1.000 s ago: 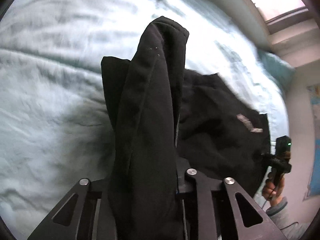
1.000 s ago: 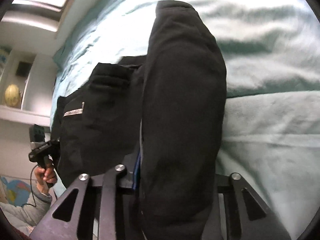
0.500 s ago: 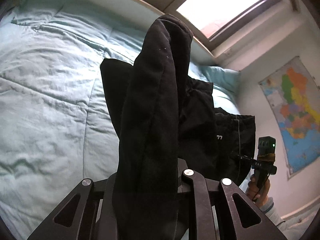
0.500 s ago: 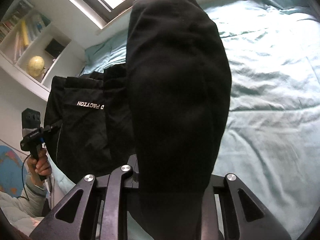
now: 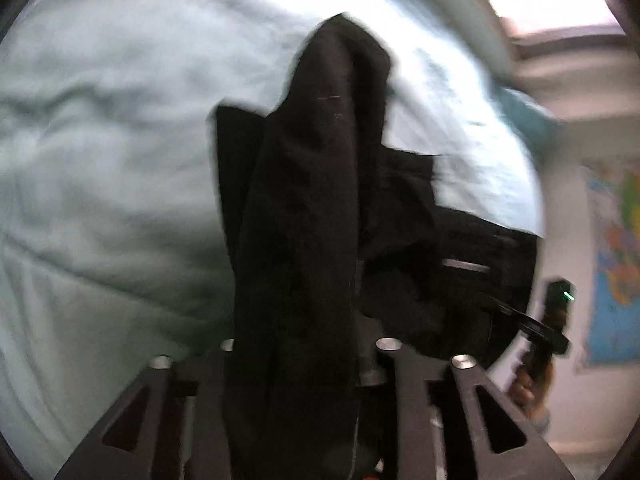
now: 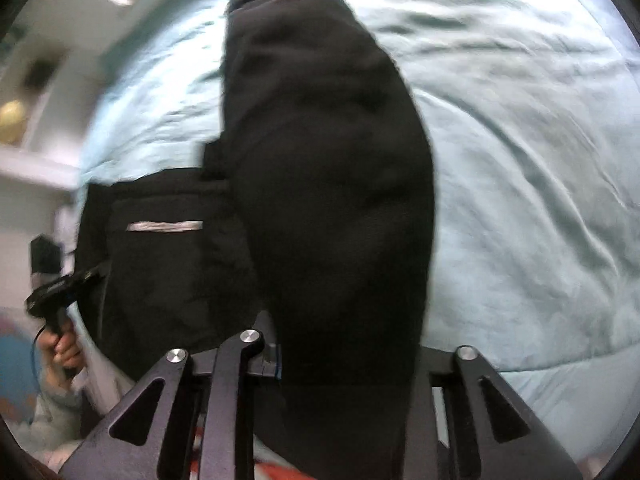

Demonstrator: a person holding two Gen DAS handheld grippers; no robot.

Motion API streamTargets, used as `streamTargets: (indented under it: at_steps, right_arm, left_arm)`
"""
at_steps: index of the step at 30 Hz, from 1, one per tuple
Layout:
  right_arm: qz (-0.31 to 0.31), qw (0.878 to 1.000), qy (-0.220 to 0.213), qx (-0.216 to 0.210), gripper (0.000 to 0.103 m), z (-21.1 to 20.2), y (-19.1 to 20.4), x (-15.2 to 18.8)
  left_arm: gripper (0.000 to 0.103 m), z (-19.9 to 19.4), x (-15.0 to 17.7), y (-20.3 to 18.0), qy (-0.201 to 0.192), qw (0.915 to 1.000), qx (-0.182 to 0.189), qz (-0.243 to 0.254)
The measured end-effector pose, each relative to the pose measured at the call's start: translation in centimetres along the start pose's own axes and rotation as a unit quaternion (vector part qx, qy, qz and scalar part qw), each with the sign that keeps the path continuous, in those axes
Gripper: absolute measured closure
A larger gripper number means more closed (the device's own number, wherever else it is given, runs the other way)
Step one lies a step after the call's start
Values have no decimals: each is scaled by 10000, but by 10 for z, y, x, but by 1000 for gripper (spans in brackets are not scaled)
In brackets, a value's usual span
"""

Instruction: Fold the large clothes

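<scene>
Clearly, a black garment [image 5: 304, 240] is draped over both grippers and hangs above the pale green bed [image 5: 100, 160]. Left gripper [image 5: 296, 360] and right gripper [image 6: 348, 360] have just been opening their jaws with cloth between them. Whether the cloth is pinched cannot be told, the pads being hidden.

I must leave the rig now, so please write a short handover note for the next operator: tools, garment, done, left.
Left tool: jaws have just been opening, a bunch of the black garment between them; fingers hidden, grip uncertain.
Right tool: the same, with another bunch.
Garment: the rest spreads between both tools over the pale green bed cover.
Done: garment gathered at two points.
Left: lay it flat, finish the folds.
</scene>
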State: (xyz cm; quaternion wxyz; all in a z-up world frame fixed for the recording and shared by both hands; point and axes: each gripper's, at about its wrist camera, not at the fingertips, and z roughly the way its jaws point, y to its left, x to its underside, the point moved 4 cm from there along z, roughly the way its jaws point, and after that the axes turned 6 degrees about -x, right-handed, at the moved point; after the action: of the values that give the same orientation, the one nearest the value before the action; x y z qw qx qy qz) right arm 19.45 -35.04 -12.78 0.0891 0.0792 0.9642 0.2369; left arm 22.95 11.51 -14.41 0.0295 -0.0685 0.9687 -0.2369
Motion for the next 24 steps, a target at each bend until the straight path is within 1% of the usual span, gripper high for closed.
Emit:
streamTargets:
  at_steps: [1, 2, 3, 4, 5, 6, 7, 8, 10, 11, 12, 13, 14, 15, 16, 17, 18, 19, 20, 21, 22, 24]
  right_arm:
    - [273, 9994, 38, 199, 55, 6, -17, -1]
    - [492, 9986, 34, 194, 47, 7, -28, -1]
    - [734, 9972, -34, 115, 47, 5, -40, -1]
    - [887, 9960, -122, 56, 46, 1, -50, 0]
    - [1005, 9947, -188, 66, 41, -3, -56, 2]
    - [1099, 9935, -248, 155, 35, -9, -64, 3]
    - [1140, 9927, -310, 246, 35, -15, -67, 4]
    - [1134, 9917, -397, 461, 35, -24, -70, 6]
    - [1053, 9892, -536, 871, 34, -42, -70, 11]
    - [1035, 9882, -589, 961, 33, -48, -69, 12]
    - [982, 9882, -677, 963, 33, -55, -60, 13]
    - [875, 9895, -753, 869, 33, -59, -48, 14]
    - [734, 9908, -800, 803, 33, -63, -37, 17]
    - [554, 9921, -811, 781, 33, -63, -24, 23]
    - [395, 9931, -782, 774, 33, -59, -7, 28]
    - [169, 9945, -710, 758, 33, -49, 14, 30]
    - [-36, 9951, -632, 754, 33, -35, 35, 33]
    - [-243, 9951, -497, 821, 33, -18, 49, 34]
    - [-328, 9946, -375, 914, 33, -3, 51, 35]
    - [-368, 9937, -180, 1041, 33, 13, 55, 39]
    - [-347, 9929, 8, 1137, 33, 29, 53, 36]
    - [-328, 9908, 165, 1301, 32, 49, 48, 36]
  left_arm:
    - [63, 11, -2, 20, 153, 9994, -41, -317]
    - [59, 15, -3, 32, 245, 9982, 108, -527]
    - [57, 16, -3, 43, 303, 9967, 304, -684]
    - [56, 15, -3, 51, 338, 9951, 424, -821]
    - [54, 10, -3, 61, 360, 9936, 487, -957]
    - [53, 2, -3, 67, 327, 9935, 473, -984]
    - [53, -6, -3, 69, 252, 9941, 439, -960]
    - [53, -15, -3, 71, 138, 9950, 349, -930]
    - [53, -36, -5, 71, -145, 9962, 15, -857]
    - [53, -48, -5, 64, -330, 9966, -212, -726]
    - [53, -56, -4, 54, -504, 9962, -458, -538]
    - [53, -63, -4, 42, -629, 9954, -638, -326]
    - [53, -69, 2, 30, -730, 9947, -721, -80]
    - [53, -72, 6, 7, -828, 9942, -657, 209]
    - [52, -68, 2, -7, -836, 9943, -562, 336]
    - [50, -60, 5, -23, -765, 9944, -517, 511]
    - [48, -49, 8, -33, -664, 9937, -630, 651]
    - [48, -39, 8, -38, -565, 9920, -848, 746]
    - [48, -18, 11, -38, -367, 9875, -1288, 825]
    - [48, 3, 15, -37, -157, 9840, -1557, 849]
    - [48, 18, 17, -33, -14, 9817, -1687, 881]
    - [47, 26, 17, -32, -23, 9778, -1834, 1011]
